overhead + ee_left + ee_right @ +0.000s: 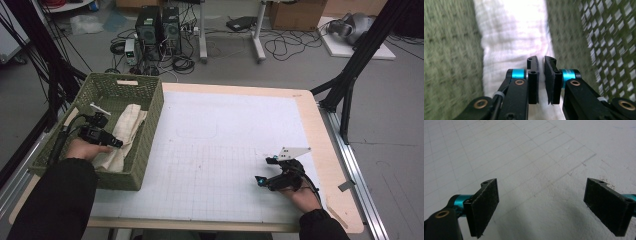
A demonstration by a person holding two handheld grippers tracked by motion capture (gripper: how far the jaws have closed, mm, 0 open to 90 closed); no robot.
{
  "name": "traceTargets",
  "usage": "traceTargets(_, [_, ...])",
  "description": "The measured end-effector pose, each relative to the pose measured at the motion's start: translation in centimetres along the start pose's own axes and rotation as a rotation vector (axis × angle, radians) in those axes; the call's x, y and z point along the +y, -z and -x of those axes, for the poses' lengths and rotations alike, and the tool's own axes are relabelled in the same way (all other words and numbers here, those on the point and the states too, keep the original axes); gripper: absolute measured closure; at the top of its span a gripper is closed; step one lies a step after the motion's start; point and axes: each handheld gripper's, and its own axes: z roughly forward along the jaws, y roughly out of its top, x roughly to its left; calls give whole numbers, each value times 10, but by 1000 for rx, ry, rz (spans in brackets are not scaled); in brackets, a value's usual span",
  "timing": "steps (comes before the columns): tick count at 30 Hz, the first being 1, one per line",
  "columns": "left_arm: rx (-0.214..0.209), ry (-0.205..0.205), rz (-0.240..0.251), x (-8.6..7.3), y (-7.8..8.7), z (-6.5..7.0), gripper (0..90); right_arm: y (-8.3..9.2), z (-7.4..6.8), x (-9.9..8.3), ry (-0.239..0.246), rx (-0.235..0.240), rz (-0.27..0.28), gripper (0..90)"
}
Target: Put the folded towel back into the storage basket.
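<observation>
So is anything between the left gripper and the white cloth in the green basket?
Nothing visible. The left gripper is already inside the green basket, right over the white cloth, jaws nearly together with only a thin gap and no fabric visibly pinched. The basket's walls stand to the sides, not across its path.

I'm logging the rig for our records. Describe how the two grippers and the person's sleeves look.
Both grippers are black, with cyan metal collars behind flat black padded jaws and brass-coloured pivot pins. The left gripper trails a black cable. The right gripper carries a pale grey three-cornered plate on top, and its pads are wide dark rectangles with a small hole near the tip. The person wears black long sleeves on both arms.
</observation>
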Motion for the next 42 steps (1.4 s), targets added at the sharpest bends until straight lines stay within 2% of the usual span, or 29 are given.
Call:
traceTargets(1, [3,9,10,0,-2,0,807,0,0,0,0,3,-2,120])
traceTargets(2, [0,9,-3,0,-6,0,806,0,0,0,1,3,-3,120])
traceTargets(5, [-9,-1,-87,-4,-15,0,745,0,0,0,1,4,-4,120])
traceTargets(9, [-37,-29,-68,-3,-8,1,681,0,0,0,0,6,-4,121])
traceTargets(12, [-39,-83,-67,-2,-1,3,681,0,0,0,3,1,0,120])
traceTargets(15, [-42,-127,-87,-2,5,2,677,-1,-1,0,1,5,-3,120])
traceTargets(19, [-63,-156,-81,-2,7,2,660,-1,-1,0,3,7,-7,121])
traceTargets(23, [-55,-156,-128,-2,2,3,637,-1,0,0,4,4,-4,120])
traceTargets(26, [-18,-126,-195,-2,-4,1,717,-1,0,0,2,5,-3,120])
traceTargets(28, [-24,-111,-226,-2,-9,-1,799,-1,0,0,0,5,-4,120])
traceTargets(30, [-13,-136,-227,-3,-13,0,833,-1,0,0,4,4,1,121])
traceTargets(36, [-15,-204,-210,-6,-14,3,831,-1,-1,2,11,7,4,121])
traceTargets(40, [-17,-236,-190,-8,-12,6,797,0,-1,2,7,3,10,120])
traceTargets(42, [-25,-255,-164,-8,-8,7,781,1,-1,2,5,4,14,121])
